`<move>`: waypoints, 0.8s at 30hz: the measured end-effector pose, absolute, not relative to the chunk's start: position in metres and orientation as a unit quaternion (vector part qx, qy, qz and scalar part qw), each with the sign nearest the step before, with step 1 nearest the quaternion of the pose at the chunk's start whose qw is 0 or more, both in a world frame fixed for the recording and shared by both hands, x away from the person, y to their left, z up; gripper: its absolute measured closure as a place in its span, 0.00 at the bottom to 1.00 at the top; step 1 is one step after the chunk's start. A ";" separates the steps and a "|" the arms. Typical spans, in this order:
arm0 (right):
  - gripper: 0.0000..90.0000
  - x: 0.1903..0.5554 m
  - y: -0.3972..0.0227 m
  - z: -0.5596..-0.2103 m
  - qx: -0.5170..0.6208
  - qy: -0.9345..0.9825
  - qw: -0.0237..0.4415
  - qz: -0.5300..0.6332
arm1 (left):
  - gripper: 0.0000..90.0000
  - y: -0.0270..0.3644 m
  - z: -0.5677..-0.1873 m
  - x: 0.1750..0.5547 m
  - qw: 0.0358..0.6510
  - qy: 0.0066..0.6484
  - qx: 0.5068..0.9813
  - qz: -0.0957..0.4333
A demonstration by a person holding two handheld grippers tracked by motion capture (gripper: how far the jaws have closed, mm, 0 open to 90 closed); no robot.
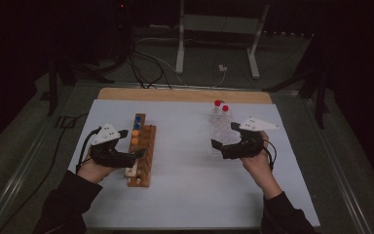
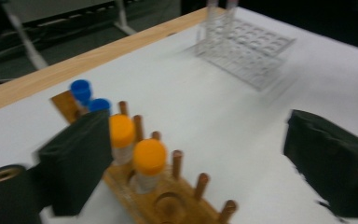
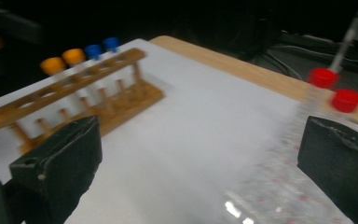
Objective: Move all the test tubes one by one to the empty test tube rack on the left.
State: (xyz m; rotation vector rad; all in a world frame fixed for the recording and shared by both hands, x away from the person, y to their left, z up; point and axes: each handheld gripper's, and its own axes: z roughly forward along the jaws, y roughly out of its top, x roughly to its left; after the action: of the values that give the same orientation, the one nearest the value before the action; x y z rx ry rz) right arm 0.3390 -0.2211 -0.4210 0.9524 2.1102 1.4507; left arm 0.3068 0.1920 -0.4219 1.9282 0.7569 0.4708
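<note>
Beside the wooden rack (image 1: 141,151), the left gripper (image 2: 191,172) has jaws spread, orange-capped tubes (image 2: 142,158) just between them, untouched; right gripper (image 3: 200,172) gapes beside the clear rack (image 1: 220,127).

Lab bench: test-tube racks (image 1: 143,151) (wooden, clear plastic).

Both forearms reach forward; the left hand-held gripper (image 1: 139,152) and the right hand-held gripper (image 1: 223,135) each hold their jaws wide apart.

left gripper (image 1: 135,155) right beside the wooden rack (image 1: 142,155) with orange and blue capped tubes, right gripper (image 1: 222,138) by clear rack (image 1: 220,127), red caps up top
</note>
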 end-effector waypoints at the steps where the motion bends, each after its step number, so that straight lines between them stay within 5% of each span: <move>1: 0.00 0.344 -0.224 -0.422 0.345 0.757 0.202 0.517 | 0.07 0.192 -0.421 0.306 0.492 0.306 0.793 0.188; 15: 0.00 0.402 -0.246 -0.439 0.382 0.764 0.216 0.474 | 0.02 0.189 -0.417 0.299 0.509 0.281 0.796 0.166; 24: 0.17 0.430 -0.245 -0.446 0.395 0.768 0.212 0.457 | 0.02 0.189 -0.416 0.299 0.513 0.280 0.796 0.158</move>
State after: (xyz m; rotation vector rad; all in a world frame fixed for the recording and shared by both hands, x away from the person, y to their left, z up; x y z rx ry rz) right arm 0.4305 -0.2445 -0.4463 1.0965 2.1345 1.2700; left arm 0.2994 0.1893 -0.4165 1.9144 0.6732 0.3812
